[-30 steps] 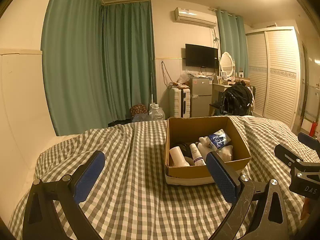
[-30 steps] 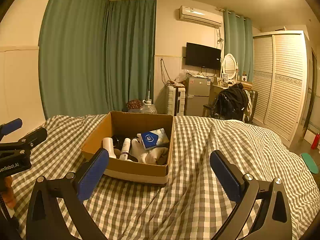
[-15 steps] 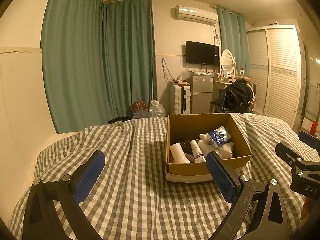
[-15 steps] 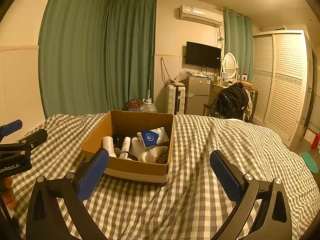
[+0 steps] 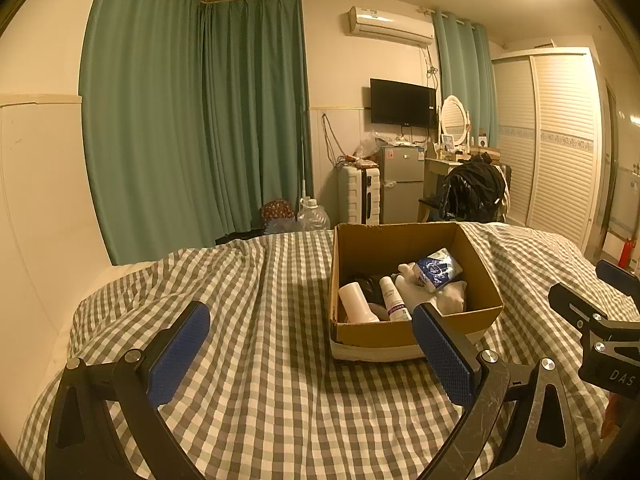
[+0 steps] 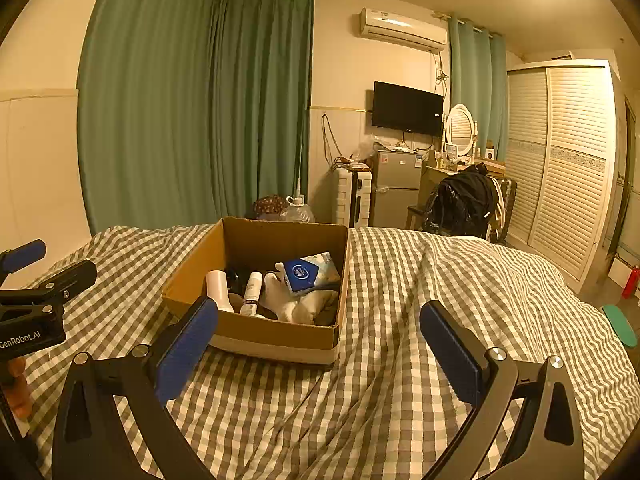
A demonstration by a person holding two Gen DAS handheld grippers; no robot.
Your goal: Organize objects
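Each hand-held gripper is built of black frames with silver screws and blue ribbed pads; white lettering is printed.

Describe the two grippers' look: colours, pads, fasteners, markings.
Both the left gripper and right gripper have black angular frames with triangular cutouts, textured blue finger pads and silver bolts. White lettering: "GenRobot.AI" on the left, "DAS" on the right. No cables visible.

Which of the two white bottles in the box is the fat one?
The fat bottle lies nearest the box's left wall. The other bottle, beside it, is thinner and has a printed label.
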